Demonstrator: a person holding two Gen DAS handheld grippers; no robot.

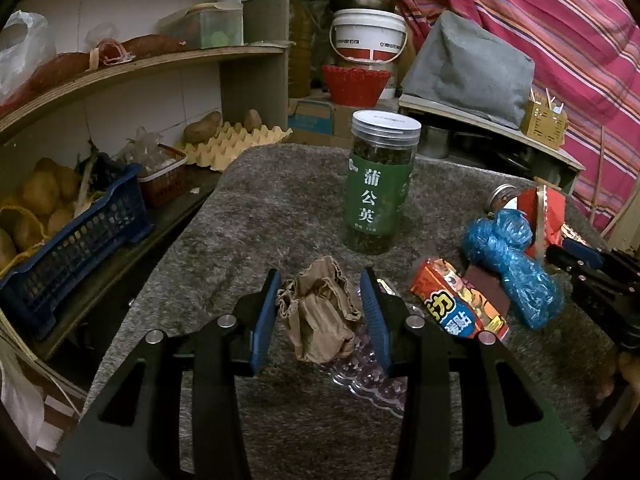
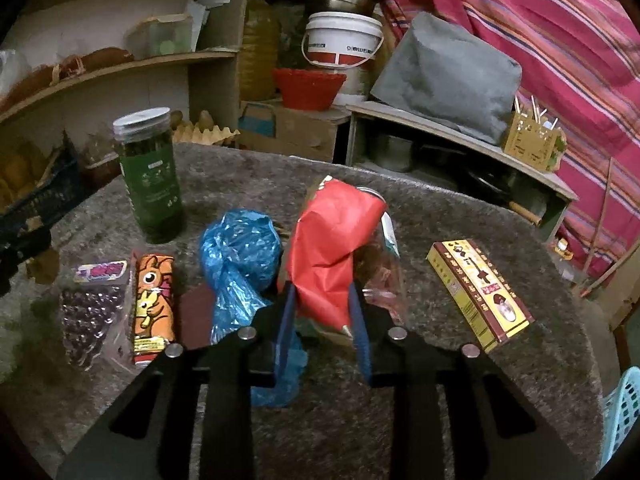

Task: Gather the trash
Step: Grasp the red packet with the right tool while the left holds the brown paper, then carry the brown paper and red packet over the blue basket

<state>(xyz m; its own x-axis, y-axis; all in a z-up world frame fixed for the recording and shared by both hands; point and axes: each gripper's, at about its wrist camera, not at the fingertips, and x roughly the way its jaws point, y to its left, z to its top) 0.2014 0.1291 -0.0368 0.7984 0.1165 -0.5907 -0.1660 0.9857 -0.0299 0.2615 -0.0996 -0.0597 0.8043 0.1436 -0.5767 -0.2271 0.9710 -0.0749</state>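
Observation:
My left gripper (image 1: 320,280) is shut on a crumpled brown paper wad (image 1: 320,312), held just above a clear plastic blister tray (image 1: 368,376) on the grey fuzzy table cover (image 1: 260,208). My right gripper (image 2: 322,288) is shut on the lower end of a crumpled red paper (image 2: 332,240), which stands up in front of a clear wrapper. A blue plastic bag (image 2: 236,264) lies just left of it and partly under the left finger. An orange snack packet (image 2: 154,304) and a dark small card lie further left. In the left wrist view the red paper (image 1: 544,216) shows at the far right.
A tall green-labelled jar (image 1: 380,184) stands upright at the back of the table. A yellow and brown box (image 2: 480,292) lies right of the red paper. A blue crate of potatoes (image 1: 80,240) sits on the left shelf. A light blue basket (image 2: 624,412) shows below the table's right edge.

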